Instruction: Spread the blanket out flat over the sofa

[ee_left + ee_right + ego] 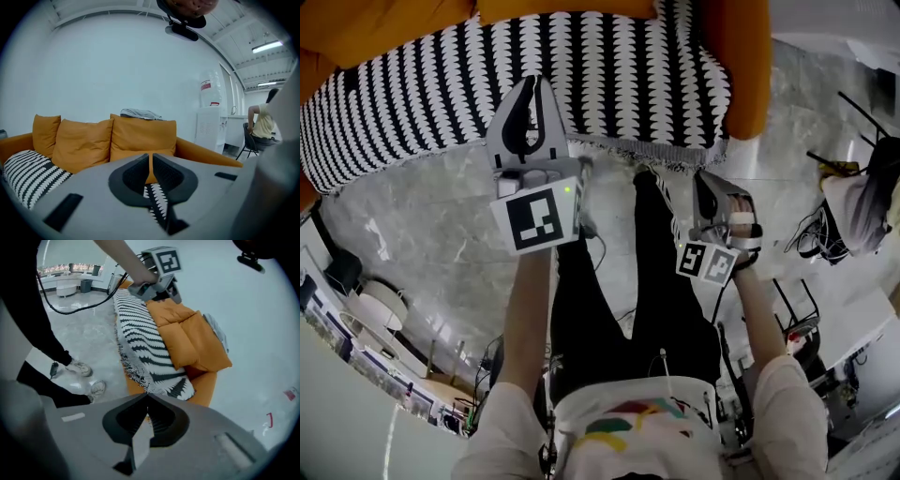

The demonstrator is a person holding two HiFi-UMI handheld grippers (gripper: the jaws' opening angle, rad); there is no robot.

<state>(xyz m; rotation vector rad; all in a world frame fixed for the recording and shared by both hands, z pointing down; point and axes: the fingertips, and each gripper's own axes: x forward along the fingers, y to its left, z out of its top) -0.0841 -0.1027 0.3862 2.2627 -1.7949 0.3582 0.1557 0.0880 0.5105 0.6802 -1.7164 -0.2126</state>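
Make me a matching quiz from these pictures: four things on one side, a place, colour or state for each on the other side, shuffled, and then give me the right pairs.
Things:
1. blanket
2. back cushions
3. grey cloth
4. right gripper

Descriptions:
A. jaws shut, nothing between them
B. orange
C. black and white, lying over the seat of the sofa
D. on top of the back cushions

Pairs: 1-C, 2-B, 3-D, 4-A.
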